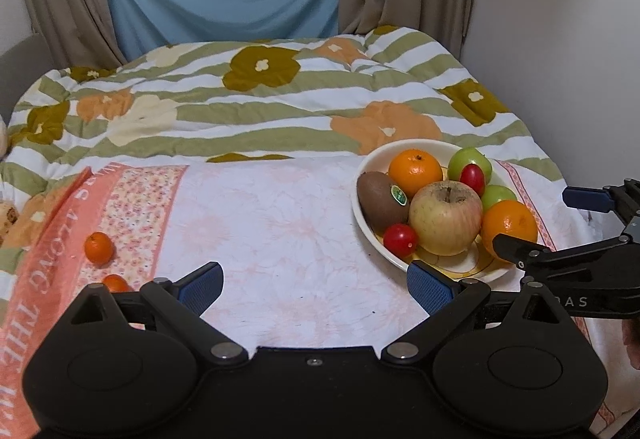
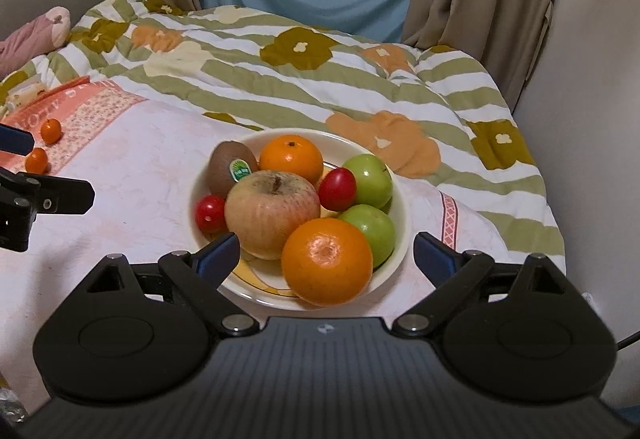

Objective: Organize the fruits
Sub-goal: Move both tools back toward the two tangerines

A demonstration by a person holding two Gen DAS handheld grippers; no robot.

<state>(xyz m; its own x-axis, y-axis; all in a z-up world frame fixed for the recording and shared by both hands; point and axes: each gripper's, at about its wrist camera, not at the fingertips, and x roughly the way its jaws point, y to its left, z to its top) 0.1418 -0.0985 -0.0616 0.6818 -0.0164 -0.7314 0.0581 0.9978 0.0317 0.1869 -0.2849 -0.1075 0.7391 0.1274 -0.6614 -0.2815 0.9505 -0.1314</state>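
Soft bed [image 2: 140,199] under heaped bowl [image 2: 402,199]; both claws, left [image 1: 314,289] and right [image 2: 326,259], gape empty; a nudge could topple the near orange [image 2: 327,261].

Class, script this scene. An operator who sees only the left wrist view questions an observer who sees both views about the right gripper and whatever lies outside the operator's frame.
Operator: I see the right gripper only side-on. Is it gripping anything?
Observer: No. Its jaws stand open, one pad on each side of the near orange, and neither touches it.
Operator: Is anything at the bed's far left, beyond my frame?
Observer: Yes, a pink cushion or soft toy lies at the far-left edge of the quilt.
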